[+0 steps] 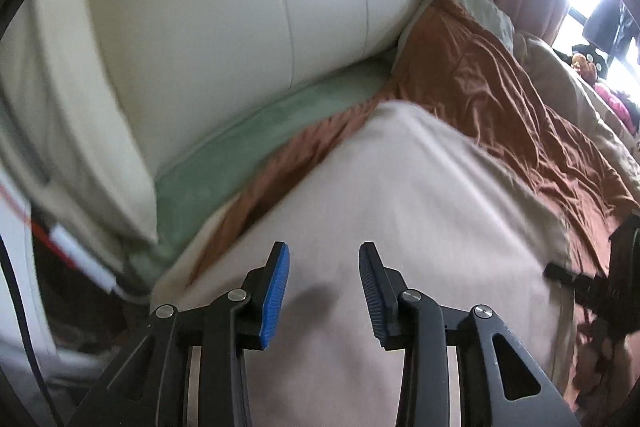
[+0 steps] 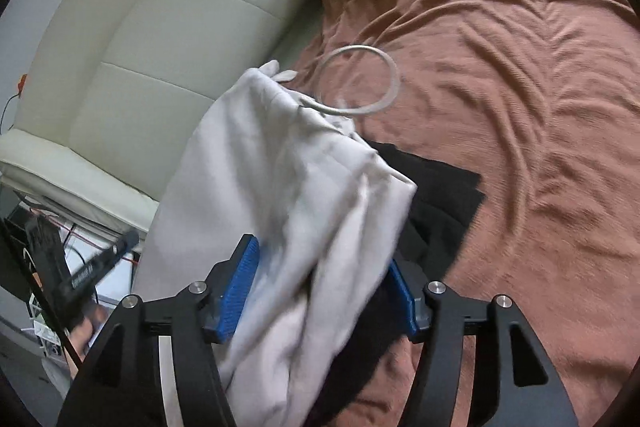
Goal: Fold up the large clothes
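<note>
A pale cream garment (image 1: 400, 211) lies spread on the bed under my left gripper (image 1: 323, 291), which hovers just above it, open and empty. In the right wrist view the same pale garment (image 2: 288, 187) is bunched and lifted, with a drawstring loop (image 2: 360, 79) swinging at its top. It runs between the wide-apart blue pads (image 2: 236, 291) of my right gripper (image 2: 320, 291); whether the pads press it I cannot tell. A black garment (image 2: 436, 203) lies beneath it on the bed.
The bed has a wrinkled rust-brown sheet (image 2: 500, 87). A cream padded headboard (image 1: 224, 27) and a green strip (image 1: 256, 131) run along its left. Pillows and clutter (image 1: 592, 75) sit far right. Cables and boxes (image 2: 48, 259) lie beside the bed.
</note>
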`<action>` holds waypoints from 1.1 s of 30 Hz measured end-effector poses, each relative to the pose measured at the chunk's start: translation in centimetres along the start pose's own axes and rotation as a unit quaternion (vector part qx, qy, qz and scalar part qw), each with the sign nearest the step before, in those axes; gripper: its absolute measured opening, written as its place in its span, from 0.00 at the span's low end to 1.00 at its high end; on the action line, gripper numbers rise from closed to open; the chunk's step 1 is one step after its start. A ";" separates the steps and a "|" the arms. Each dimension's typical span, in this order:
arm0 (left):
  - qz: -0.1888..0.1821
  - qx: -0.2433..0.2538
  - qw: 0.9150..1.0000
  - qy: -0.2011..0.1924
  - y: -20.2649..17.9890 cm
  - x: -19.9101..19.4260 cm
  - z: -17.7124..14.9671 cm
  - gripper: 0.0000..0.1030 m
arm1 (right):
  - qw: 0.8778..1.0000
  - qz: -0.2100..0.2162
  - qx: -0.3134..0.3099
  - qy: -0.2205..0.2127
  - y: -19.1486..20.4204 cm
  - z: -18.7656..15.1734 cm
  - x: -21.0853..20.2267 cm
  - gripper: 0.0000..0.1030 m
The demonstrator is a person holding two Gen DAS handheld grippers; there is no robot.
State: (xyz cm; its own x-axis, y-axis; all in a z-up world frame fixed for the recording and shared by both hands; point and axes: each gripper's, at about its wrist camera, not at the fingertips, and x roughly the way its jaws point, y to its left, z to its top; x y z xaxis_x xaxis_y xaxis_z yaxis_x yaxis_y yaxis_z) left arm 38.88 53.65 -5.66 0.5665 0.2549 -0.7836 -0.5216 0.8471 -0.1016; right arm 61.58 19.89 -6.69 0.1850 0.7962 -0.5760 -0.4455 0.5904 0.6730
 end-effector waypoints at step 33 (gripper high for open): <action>-0.087 0.026 0.988 -0.125 -8.1 -20.1 -13.6 0.99 | 0.978 -0.090 -0.140 -0.124 8.9 -17.6 -27.9 1.00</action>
State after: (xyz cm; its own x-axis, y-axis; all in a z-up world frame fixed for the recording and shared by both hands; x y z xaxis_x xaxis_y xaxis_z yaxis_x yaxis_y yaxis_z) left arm 22.98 35.34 2.56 0.7880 0.2057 -0.5803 -0.3733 0.9092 -0.1846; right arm 37.05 0.58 7.22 0.4735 0.7102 -0.5210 -0.6015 0.6928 0.3977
